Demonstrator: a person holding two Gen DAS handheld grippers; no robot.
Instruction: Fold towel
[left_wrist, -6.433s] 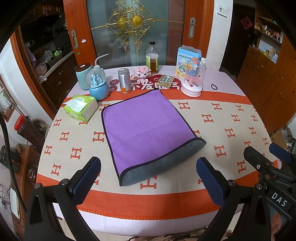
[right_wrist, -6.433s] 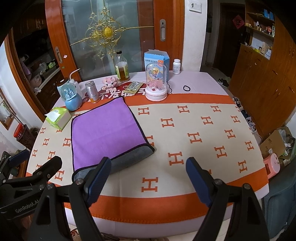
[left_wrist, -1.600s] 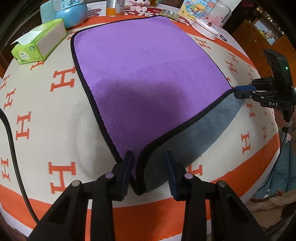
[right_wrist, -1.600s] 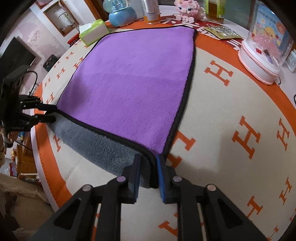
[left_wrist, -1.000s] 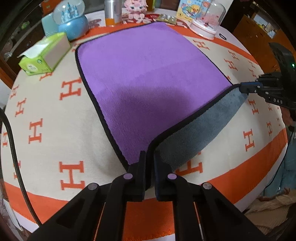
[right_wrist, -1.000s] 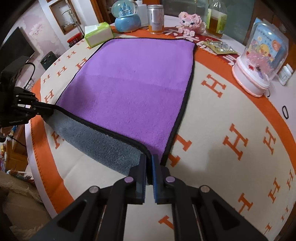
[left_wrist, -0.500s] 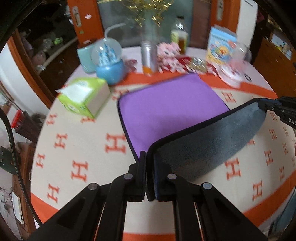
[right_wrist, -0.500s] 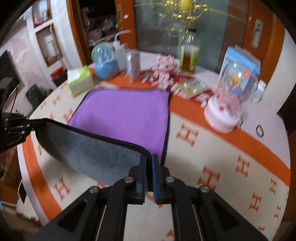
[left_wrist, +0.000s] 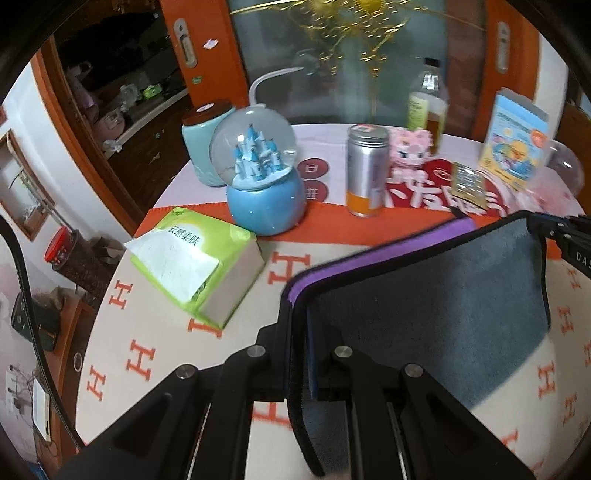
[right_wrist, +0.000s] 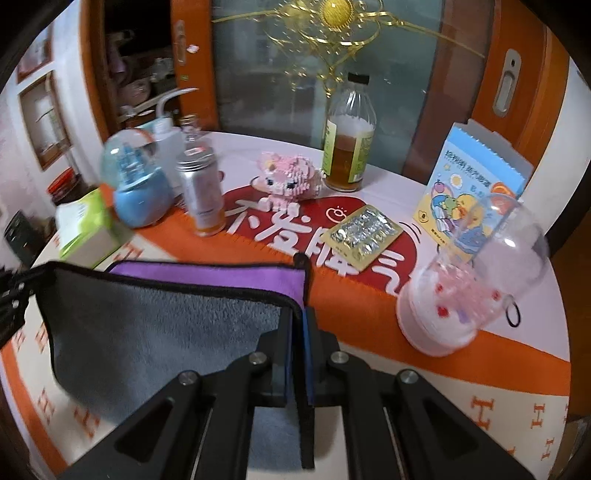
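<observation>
The towel (left_wrist: 436, 295) is purple on one side and grey on the other, with black trim. My left gripper (left_wrist: 298, 325) is shut on its near left corner. My right gripper (right_wrist: 297, 325) is shut on the near right corner and also shows at the right edge of the left wrist view (left_wrist: 554, 227). The held edge is lifted over the table and carried toward the far side, grey side (right_wrist: 159, 332) facing me. Only a narrow purple strip (right_wrist: 221, 277) of the lower layer shows beyond it.
Just past the towel stand a green tissue box (left_wrist: 192, 258), a blue snow globe (left_wrist: 262, 177), a metal can (left_wrist: 365, 173), a pink block toy (right_wrist: 288, 177), a bottle (right_wrist: 347, 140), a blister pack (right_wrist: 365, 232), a picture box (right_wrist: 476, 192) and a pink domed globe (right_wrist: 472, 280).
Both grippers closed on the near corners, lifted them, and over the last second have carried the edge up and toward the far side, so the grey side now covers most of the purple.
</observation>
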